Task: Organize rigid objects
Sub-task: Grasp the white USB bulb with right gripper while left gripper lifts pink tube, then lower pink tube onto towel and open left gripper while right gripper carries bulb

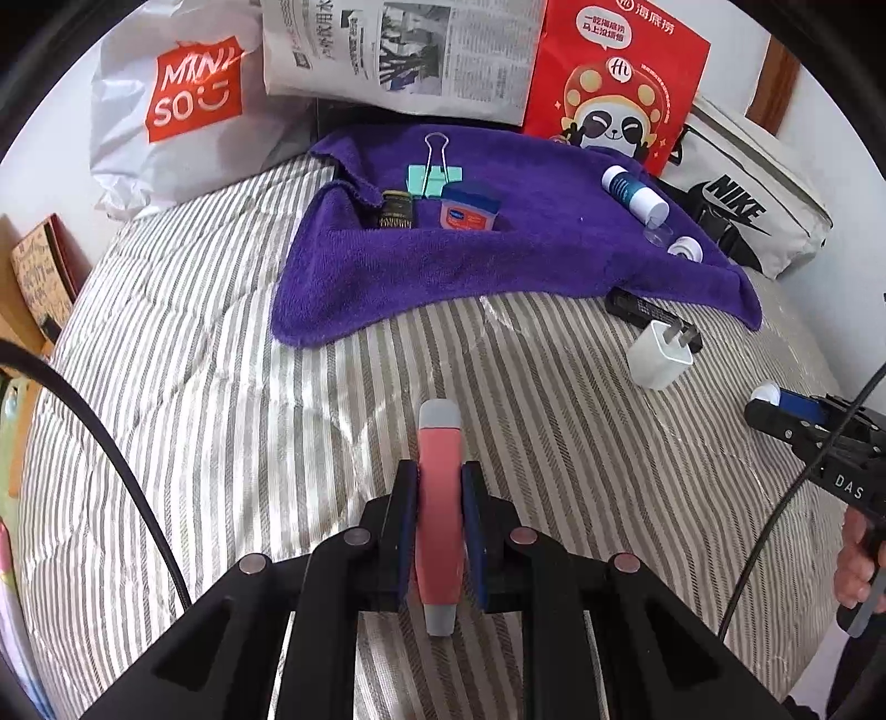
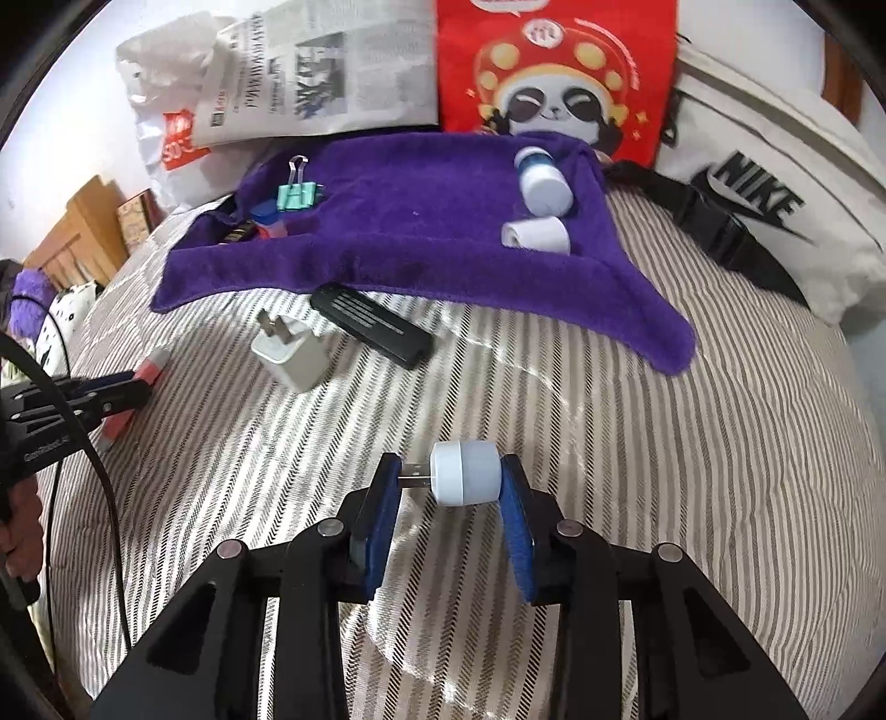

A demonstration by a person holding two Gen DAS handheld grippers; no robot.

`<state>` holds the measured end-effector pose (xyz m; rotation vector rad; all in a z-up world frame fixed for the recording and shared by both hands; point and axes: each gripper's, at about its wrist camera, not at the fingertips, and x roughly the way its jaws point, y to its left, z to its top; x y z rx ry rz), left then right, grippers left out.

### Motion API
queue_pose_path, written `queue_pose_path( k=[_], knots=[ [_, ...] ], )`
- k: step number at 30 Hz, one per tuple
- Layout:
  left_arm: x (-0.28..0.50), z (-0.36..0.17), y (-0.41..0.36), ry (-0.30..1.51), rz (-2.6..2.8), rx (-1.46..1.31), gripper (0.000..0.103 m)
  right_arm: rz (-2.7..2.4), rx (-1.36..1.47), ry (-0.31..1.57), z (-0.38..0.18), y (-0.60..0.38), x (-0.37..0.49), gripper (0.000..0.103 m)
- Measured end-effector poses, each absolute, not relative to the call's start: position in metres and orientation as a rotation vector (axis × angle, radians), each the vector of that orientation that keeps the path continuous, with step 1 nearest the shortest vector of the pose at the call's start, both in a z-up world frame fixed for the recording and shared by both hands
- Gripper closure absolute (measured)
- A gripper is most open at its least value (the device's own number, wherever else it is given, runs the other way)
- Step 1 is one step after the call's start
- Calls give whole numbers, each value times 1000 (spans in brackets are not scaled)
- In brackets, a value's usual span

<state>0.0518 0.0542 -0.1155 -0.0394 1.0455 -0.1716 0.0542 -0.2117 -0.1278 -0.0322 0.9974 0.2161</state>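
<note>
Clamping pink tube, left gripper; right gripper pinching white USB plug.

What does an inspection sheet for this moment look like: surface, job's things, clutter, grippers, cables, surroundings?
Surface: striped bedspread, partly covered by a purple towel.
Job's things: on the towel, a green binder clip, a small pink jar, a blue-and-white bottle lying down; off the towel, a white charger plug beside a black stick.
Clutter: nothing seen beyond these.
Grippers: left gripper shut on a pink bar; right gripper shut on a small white USB device.
Cables: a black cable arcs over the bedspread.
Surroundings: white shopping bag, newspaper, red panda bag, white Nike bag.
</note>
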Motion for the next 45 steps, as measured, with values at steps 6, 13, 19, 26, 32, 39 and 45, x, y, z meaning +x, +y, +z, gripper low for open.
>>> queue_pose_path(
  k=[6, 13, 19, 26, 32, 39, 45],
  knots=[
    [51, -116, 54, 1047, -157, -51, 87, 239, 1, 972, -120, -220, 48, 67],
    [58, -111, 58, 1076, -168, -100, 88, 240, -1, 979, -114, -228, 51, 67],
    [66, -89, 51, 1039, -196, -112, 88, 254, -23, 936, -95, -233, 57, 67],
    [91, -63, 41, 994, -242, -110, 88, 266, -38, 902, -75, -234, 76, 67],
    [116, -48, 31, 969, -266, -91, 88, 272, -53, 886, -67, -233, 100, 67],
    [155, -53, 17, 981, -311, -115, 88, 266, -69, 874, -62, -233, 124, 67],
    [192, -66, 3, 1010, -336, -148, 88, 261, -76, 883, -65, -230, 142, 67]
  ],
)
